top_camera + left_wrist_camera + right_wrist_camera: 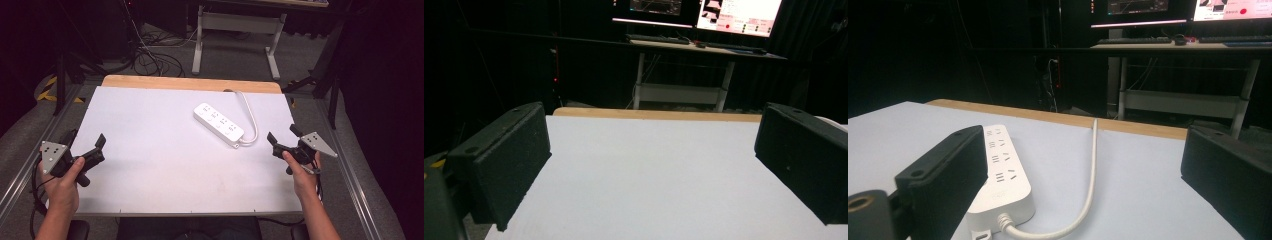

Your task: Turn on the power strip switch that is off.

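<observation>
Two hands come in from the bottom edge of the high view, each one holding a tool. On the left side, the left tool (85, 147) rests low over the near left part of the white table (150, 170), and its jaws stand wide apart with nothing between them. On the right side, the right tool (281, 136) is also wide open and holds nothing. A white power strip (218, 124) lies flat on the table, just beside the right tool. Its white cable (252, 120) curves from the near end and runs to the far wooden edge.

No legible txt, labels or nos.
</observation>
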